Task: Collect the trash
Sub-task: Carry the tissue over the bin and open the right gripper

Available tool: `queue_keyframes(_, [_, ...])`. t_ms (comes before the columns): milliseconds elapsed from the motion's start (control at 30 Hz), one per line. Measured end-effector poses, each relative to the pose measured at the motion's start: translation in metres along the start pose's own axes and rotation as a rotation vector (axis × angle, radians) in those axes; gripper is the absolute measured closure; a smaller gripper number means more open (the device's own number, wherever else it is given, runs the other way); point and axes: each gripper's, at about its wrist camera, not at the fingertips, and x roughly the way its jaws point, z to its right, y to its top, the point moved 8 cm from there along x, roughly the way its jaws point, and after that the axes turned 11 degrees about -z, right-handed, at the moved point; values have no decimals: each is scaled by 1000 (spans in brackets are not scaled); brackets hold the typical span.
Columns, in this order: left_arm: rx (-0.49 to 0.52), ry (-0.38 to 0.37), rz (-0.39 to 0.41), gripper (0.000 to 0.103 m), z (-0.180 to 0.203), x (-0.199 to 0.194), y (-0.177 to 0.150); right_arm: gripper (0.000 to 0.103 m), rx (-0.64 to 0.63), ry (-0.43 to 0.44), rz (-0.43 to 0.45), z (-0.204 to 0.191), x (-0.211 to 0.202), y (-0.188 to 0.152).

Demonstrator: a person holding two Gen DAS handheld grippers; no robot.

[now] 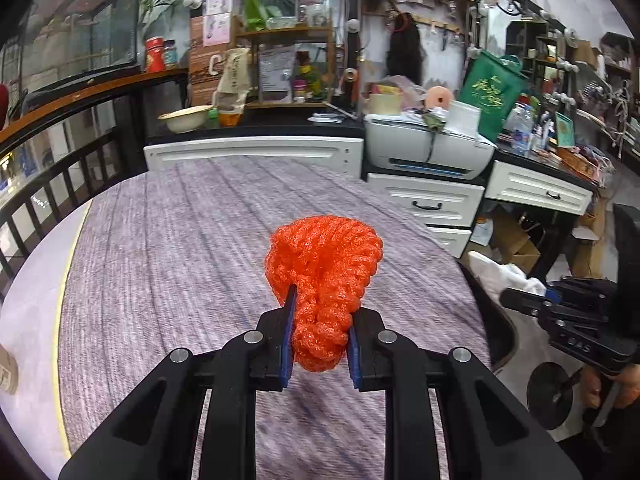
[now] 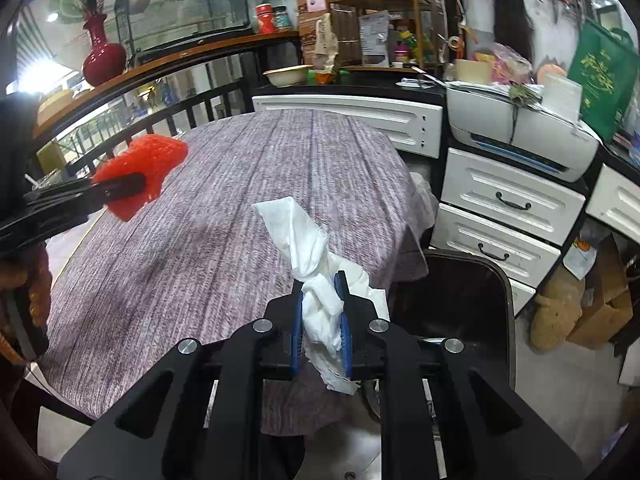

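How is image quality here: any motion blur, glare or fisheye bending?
Left wrist: tablecloth smeared near the bottom, orange foam net sharp, room edges bowed. Right wrist: blown-out glare at the left window, tissue sharp, drawers curved.

- Round table (image 1: 180, 240), covered by a purple-grey woven cloth (image 2: 240, 208) that hangs over the edge.
- White drawer units (image 2: 508, 216) with dark handles, set behind the table under a black countertop (image 1: 280, 128).
- White printer (image 1: 432, 152) on the units, papers piled on top.
- Green bag (image 1: 492, 96) with gold lettering, just beside the printer.
- Wooden shelf rack (image 1: 288, 40) on the countertop, crowded with jars and packets; a cream bowl (image 1: 186, 118) stands near it.
- Dark railing (image 2: 192, 108) with a wooden top rail, bearing a red vase (image 2: 102, 56).
- Glass panels (image 1: 80, 32) behind the railing; bright ceiling lights reflect there.
- Dark bin (image 2: 472, 304) on the floor beside the table.
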Motion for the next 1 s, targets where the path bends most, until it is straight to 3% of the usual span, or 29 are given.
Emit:
queue_keyframes(433, [61,-122,1,82,77,7,-5,88,157,-110,2,86,-7,-31])
queue_keyframes(1000, [117,-215,-16,82,139,15,0,88,279,-171,-173,159,86,-60])
